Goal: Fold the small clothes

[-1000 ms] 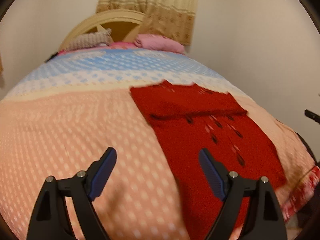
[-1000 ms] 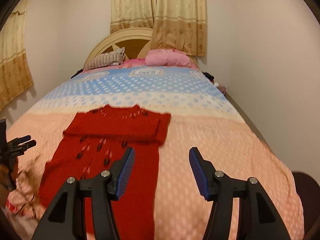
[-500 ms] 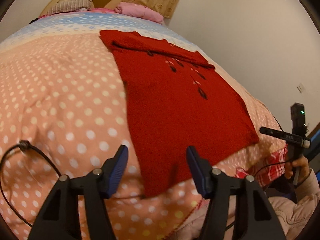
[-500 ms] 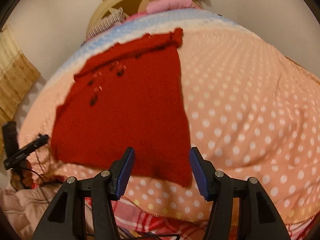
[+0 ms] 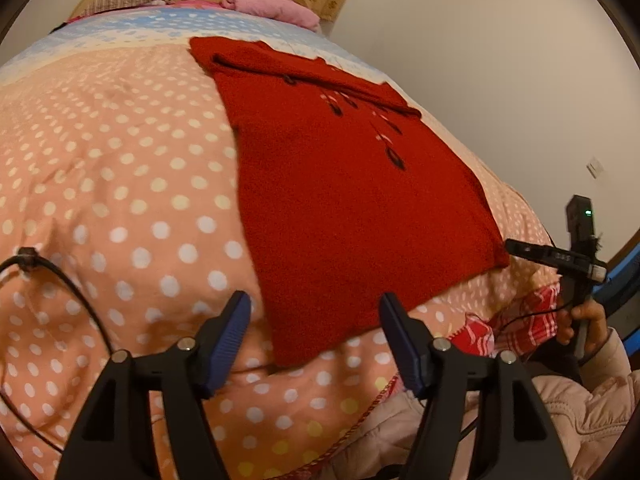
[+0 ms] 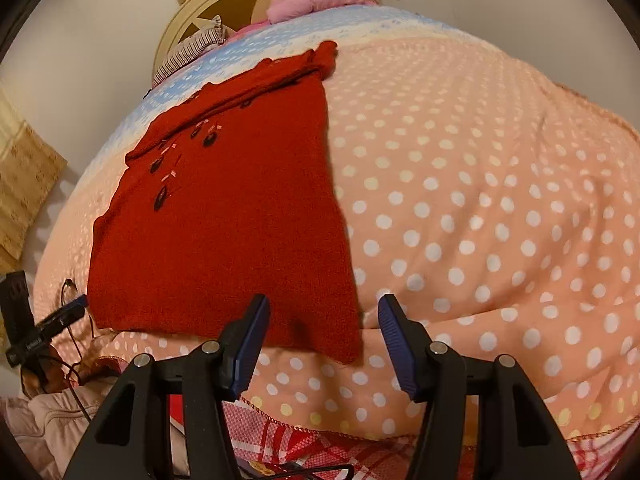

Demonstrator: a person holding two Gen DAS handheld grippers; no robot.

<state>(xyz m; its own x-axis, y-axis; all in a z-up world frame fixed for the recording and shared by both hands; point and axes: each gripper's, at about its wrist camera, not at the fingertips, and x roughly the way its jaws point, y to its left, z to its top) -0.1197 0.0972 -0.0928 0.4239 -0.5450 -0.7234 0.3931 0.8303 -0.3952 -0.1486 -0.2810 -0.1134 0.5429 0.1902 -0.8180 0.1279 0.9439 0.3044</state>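
The red knitted sweater (image 5: 352, 208) lay flat on the peach polka-dot bedspread (image 5: 120, 184). My left claw (image 5: 314, 338) was opening over its near-left hem corner; my right claw (image 6: 322, 340) hovered released, straddling the near-right corner.

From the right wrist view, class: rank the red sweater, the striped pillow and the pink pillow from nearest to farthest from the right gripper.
1. Red sweater: its near corner lies just ahead of the right gripper.
2. Striped pillow: far left, by the headboard.
3. Pink pillow: far end; too close to the striped one to rank firmly.
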